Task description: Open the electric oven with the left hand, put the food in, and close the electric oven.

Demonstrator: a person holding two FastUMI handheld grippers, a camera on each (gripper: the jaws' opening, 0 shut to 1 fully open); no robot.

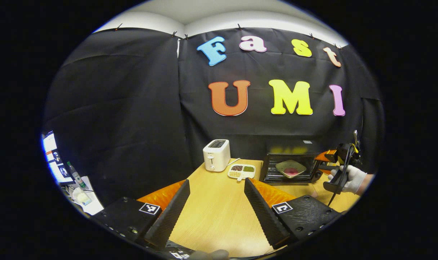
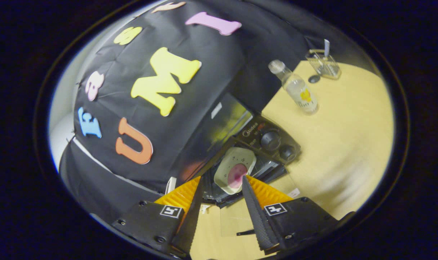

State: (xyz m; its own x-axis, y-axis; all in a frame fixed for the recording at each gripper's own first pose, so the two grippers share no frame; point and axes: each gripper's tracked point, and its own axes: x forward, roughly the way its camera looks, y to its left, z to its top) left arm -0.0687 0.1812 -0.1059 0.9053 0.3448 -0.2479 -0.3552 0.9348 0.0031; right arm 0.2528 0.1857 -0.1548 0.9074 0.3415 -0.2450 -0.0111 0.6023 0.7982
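The left gripper (image 1: 217,209) hangs over the tabletop (image 1: 219,187), jaws wide apart and empty. Farther off, the right gripper (image 2: 220,202), jaws parted and holding nothing, faces the open electric oven (image 2: 240,144). The dish of food (image 2: 235,169) sits inside; judging by that, only closing the door is left.

In the left gripper view the left gripper (image 1: 215,202) is held level and low, its two fingers (image 1: 170,213) spread wide apart with nothing between them. Farther off at the right of that view, a gloved hand (image 1: 350,178) grips the handle of the right gripper (image 1: 325,162), which points to the left. In the right gripper view the right gripper (image 2: 220,196) is rolled to one side, its fingers (image 2: 253,213) standing apart and gripping nothing.
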